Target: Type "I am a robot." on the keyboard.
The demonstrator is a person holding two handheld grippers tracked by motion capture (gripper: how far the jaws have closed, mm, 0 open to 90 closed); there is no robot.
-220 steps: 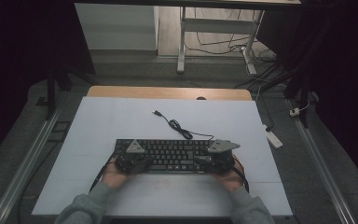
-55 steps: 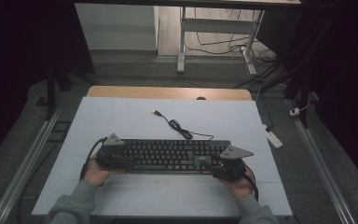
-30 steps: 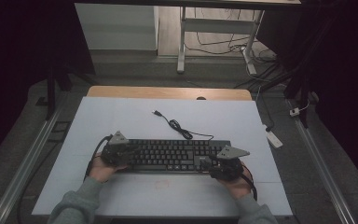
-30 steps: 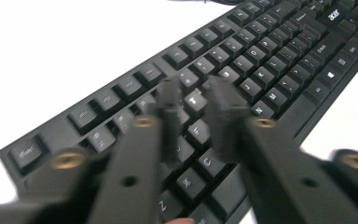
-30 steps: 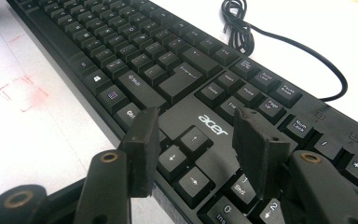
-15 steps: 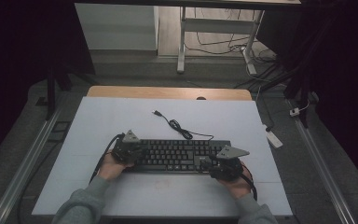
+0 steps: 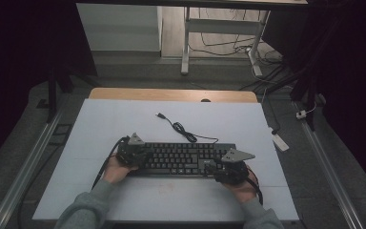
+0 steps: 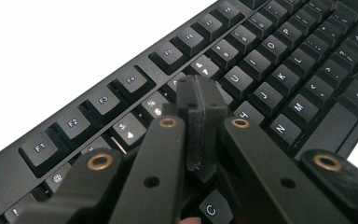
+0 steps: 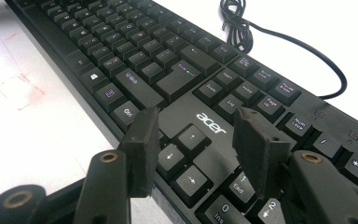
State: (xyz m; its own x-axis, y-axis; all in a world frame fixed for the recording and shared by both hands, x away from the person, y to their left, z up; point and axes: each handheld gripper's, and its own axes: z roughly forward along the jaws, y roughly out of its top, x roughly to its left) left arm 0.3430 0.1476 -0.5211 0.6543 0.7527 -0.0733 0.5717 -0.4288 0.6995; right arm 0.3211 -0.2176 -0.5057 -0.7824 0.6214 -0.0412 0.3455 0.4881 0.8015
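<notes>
A black Acer keyboard (image 7: 181, 160) lies across the white tabletop (image 7: 124, 119), its black cable (image 7: 178, 128) coiled loosely behind it. My left gripper (image 7: 134, 153) is over the keyboard's left part. In the left gripper view its pads are pressed together with nothing between them, and my left gripper (image 8: 199, 95) points down at the number and letter keys (image 8: 261, 60). My right gripper (image 7: 215, 168) is at the keyboard's right front. In the right gripper view my right gripper (image 9: 196, 140) stands open, its jaws on either side of the arrow keys (image 9: 186, 161).
The cable (image 9: 261, 32) ends in a loose USB plug (image 7: 160, 115) on the table. A faint red stain (image 9: 23, 91) marks the tabletop in front of the keyboard. A white power strip (image 7: 280, 141) lies on the floor off the table's right edge. Metal rails run along both sides.
My left hand has moved right, from the keyboard's left end to over its keys. The right hand and the keyboard have stayed put.
</notes>
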